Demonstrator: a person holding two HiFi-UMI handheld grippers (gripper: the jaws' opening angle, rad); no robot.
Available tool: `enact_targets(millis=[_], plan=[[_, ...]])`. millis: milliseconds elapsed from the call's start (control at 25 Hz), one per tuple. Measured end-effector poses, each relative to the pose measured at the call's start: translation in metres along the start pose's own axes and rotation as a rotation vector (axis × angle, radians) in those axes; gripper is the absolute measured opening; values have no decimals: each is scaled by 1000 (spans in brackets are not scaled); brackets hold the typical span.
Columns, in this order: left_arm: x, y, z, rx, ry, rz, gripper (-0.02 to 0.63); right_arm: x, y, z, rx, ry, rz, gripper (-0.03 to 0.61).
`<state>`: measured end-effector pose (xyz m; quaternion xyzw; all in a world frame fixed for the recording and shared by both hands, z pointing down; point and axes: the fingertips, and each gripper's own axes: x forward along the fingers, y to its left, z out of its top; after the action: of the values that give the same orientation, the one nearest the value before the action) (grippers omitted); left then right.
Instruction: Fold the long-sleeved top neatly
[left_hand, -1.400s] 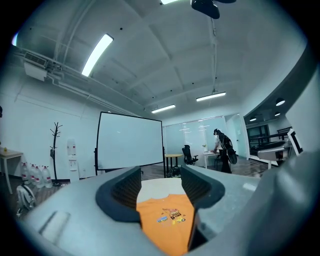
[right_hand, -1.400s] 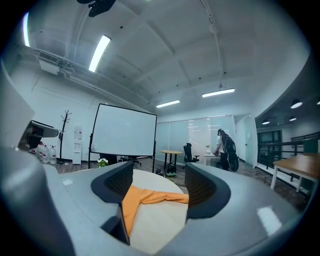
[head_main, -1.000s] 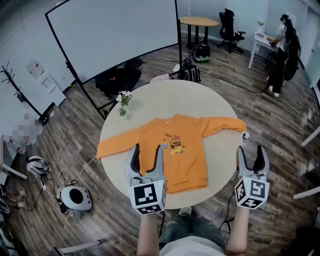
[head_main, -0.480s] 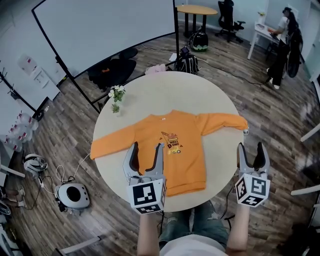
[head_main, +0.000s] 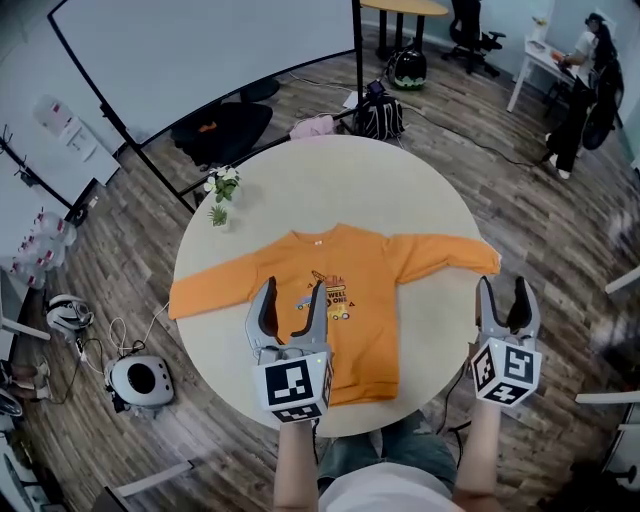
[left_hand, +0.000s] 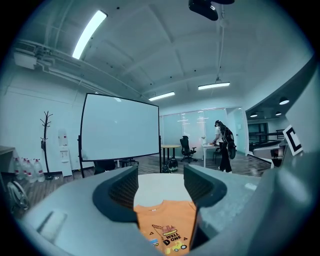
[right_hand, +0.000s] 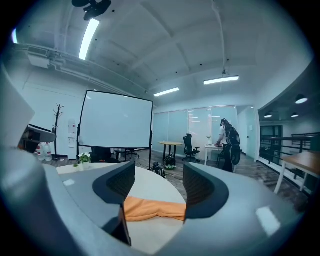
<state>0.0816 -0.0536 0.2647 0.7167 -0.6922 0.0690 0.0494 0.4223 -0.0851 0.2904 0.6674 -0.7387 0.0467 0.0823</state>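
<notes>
The long-sleeved top (head_main: 345, 300) lay spread face up on the round counter (head_main: 330, 180), sleeves out left and right, with the left hand-held gripper (head_main: 294, 295) over its near left part and the right hand-held gripper (head_main: 502, 290) by the counter's right edge, both with jaws apart and empty. The right cuff (head_main: 482, 258) lay at that edge and could slide off if tugged, spoiling the fold; since a second earlier only the head view had drifted, top and jaws unchanged

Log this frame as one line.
phase: pre-fold | top: flat, sleeves spread, on round table | left gripper: open, over top's body | right gripper: open, empty, sleeve end ahead
</notes>
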Motion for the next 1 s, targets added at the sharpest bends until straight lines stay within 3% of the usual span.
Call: enact_targets(millis=[600, 1000], plan=[[92, -48, -42, 23, 143, 9, 273, 101, -60, -45, 3, 125, -6, 302], [138, -106, -81, 38, 224, -94, 274, 124, -92, -104, 20, 238, -36, 299]])
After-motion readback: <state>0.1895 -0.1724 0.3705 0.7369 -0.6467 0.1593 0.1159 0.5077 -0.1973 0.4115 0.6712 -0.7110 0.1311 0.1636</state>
